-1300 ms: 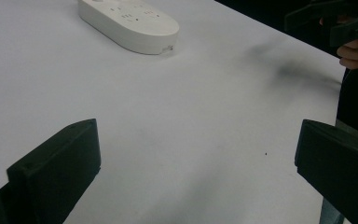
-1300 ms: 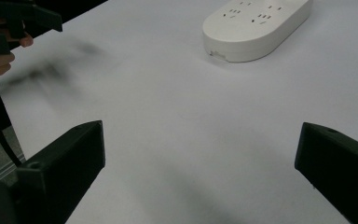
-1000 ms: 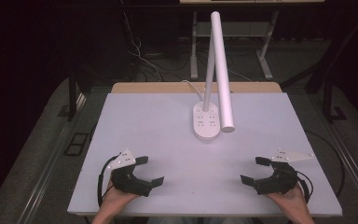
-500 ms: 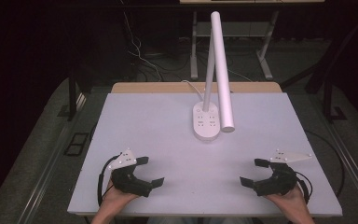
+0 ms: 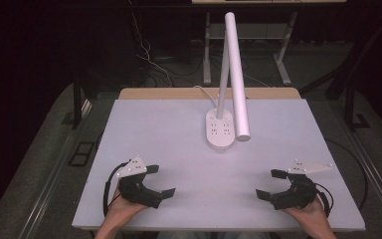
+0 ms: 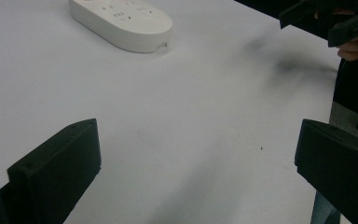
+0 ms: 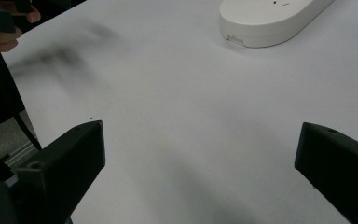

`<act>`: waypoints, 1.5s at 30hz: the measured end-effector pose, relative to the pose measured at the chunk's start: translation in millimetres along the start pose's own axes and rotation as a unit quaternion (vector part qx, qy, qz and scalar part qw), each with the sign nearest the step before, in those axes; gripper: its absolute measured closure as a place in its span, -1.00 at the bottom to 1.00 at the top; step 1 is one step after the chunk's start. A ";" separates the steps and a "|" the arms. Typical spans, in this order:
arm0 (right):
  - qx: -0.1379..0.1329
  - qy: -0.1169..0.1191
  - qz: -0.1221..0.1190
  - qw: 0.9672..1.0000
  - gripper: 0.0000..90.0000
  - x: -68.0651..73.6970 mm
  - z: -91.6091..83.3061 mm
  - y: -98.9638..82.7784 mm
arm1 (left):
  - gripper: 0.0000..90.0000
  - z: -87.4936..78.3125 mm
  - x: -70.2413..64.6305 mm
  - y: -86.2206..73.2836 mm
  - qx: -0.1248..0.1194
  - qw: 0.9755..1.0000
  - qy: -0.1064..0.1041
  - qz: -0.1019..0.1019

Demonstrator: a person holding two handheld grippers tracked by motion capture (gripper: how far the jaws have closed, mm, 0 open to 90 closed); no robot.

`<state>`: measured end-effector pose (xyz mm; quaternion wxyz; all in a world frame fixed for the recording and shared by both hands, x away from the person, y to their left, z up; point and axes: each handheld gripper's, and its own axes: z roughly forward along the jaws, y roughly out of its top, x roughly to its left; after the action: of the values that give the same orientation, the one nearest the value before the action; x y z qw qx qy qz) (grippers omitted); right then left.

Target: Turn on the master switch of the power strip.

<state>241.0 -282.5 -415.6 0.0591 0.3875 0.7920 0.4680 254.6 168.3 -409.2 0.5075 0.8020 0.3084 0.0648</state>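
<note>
While both tools rest low at the near table (image 5: 179,149) edge, almost nothing is seen changed over the last second. Left gripper (image 5: 160,180) and right gripper (image 5: 267,183) are held wide open, empty. Lamp (image 5: 220,130) stands mid-table, well apart; work judged not yet begun.

White lamp (image 5: 231,74) w/ white base (image 5: 220,129), pale grey-white table (image 5: 169,129), black left gripper (image 5: 160,180) & right gripper (image 5: 271,183), grey plates

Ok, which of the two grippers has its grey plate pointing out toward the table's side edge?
The right gripper: its grey plate tapers toward the right edge; the left gripper's sits angled over its body.
</note>
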 end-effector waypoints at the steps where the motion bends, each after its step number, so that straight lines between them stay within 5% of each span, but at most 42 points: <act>1: 0.000 0.000 0.000 1.000 -0.98 0.0 0.0 0.0 | -1.00 -1.1 0.3 1.4 0.000 1.000 -0.001 0.001; 45: -0.003 -0.007 0.003 1.000 -0.98 -2.4 -3.8 -1.4 | -1.00 22.1 18.3 61.8 0.065 0.996 -0.004 0.057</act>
<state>240.1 -287.1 -415.2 0.0646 0.3929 0.7890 0.4679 305.0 143.3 -370.7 0.4510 0.8497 0.2639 0.0702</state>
